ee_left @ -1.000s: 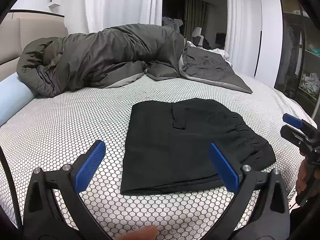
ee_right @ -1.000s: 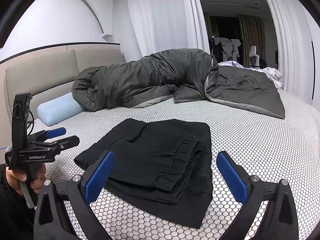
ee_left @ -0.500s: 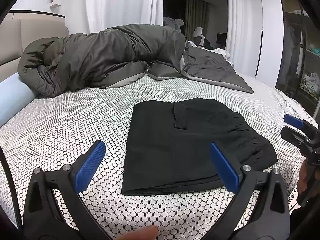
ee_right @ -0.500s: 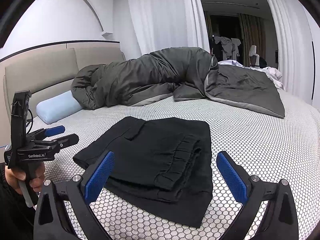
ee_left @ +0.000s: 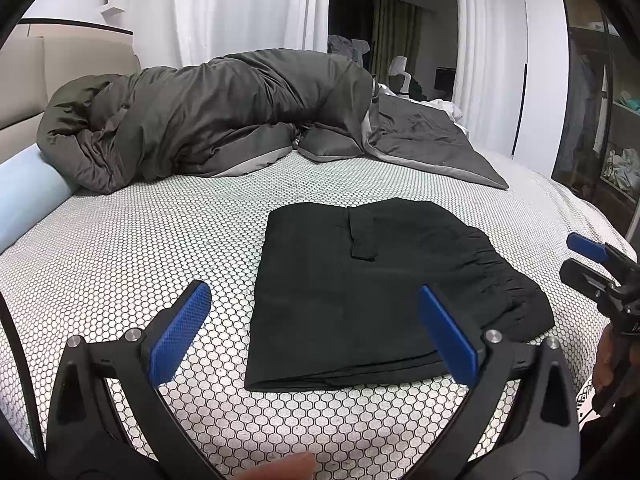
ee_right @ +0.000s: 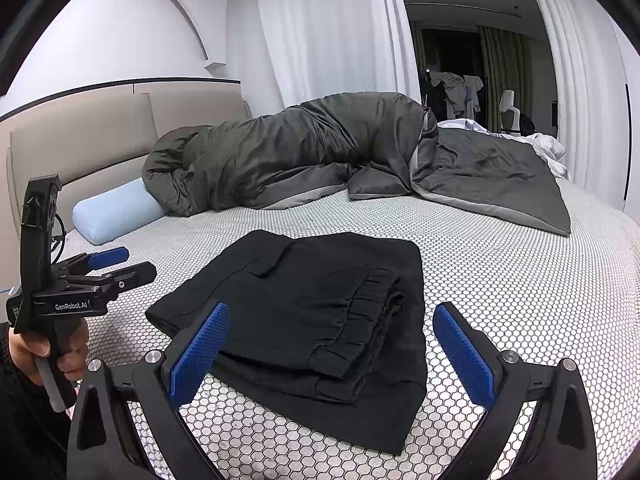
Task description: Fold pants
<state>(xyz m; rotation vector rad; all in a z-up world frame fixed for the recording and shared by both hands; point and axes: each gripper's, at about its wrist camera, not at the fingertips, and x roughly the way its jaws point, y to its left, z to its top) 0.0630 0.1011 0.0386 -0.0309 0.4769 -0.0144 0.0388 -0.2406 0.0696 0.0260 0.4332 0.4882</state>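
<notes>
Black pants (ee_left: 372, 288) lie folded into a flat rectangle on the honeycomb-patterned bed sheet (ee_left: 152, 240), with the gathered waistband on top toward the right. The same pants (ee_right: 316, 320) show in the right wrist view. My left gripper (ee_left: 316, 332) hovers open just short of the pants' near edge, nothing between its blue pads. My right gripper (ee_right: 332, 352) is open too, above the pants' near corner, holding nothing. Each gripper shows in the other's view: the right gripper (ee_left: 588, 260) at the right edge, the left gripper (ee_right: 116, 266) at the left, held by a hand.
A bunched dark grey duvet (ee_left: 224, 120) lies across the far side of the bed. A pale blue bolster pillow (ee_right: 116, 212) rests by the padded headboard (ee_right: 100, 128). White curtains (ee_right: 320, 28) hang behind, and shelves with clothes (ee_left: 620, 132) stand at the far right.
Both grippers have drifted very slightly back from the pants. The pants lie as before and both grippers stay open.
</notes>
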